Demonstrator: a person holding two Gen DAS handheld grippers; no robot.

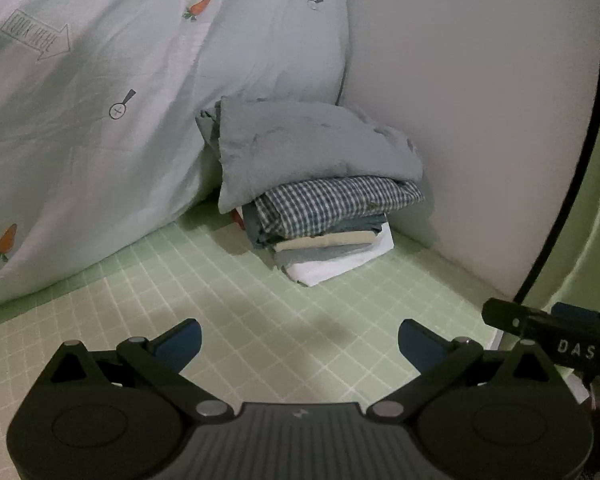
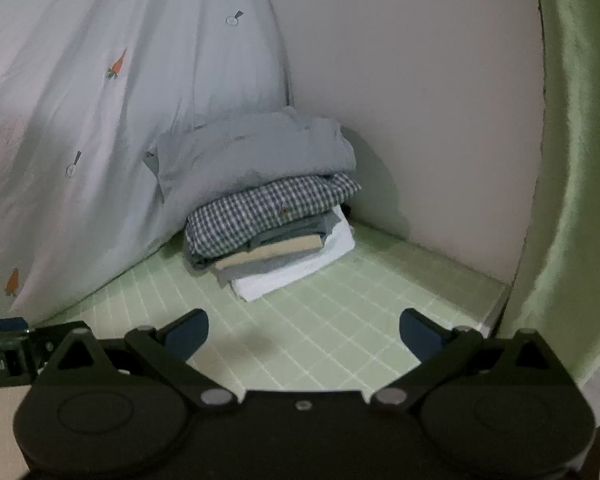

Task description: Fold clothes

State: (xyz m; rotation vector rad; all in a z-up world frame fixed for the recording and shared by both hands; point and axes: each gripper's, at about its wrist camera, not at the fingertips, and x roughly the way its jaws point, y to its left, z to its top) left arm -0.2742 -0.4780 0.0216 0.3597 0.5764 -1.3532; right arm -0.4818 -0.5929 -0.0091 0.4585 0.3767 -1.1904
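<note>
While both the left gripper [image 1: 300,346] and right gripper [image 2: 304,336] gape wide and empty, the stack of folded clothes [image 1: 320,200] sits in the far corner of the green checked sheet [image 1: 228,320], against the wall [image 1: 460,100].

Green grid sheet [image 1: 204,280], blue-checked shirt [image 1: 332,204], carrot-print white quilt [image 1: 100,120]
</note>
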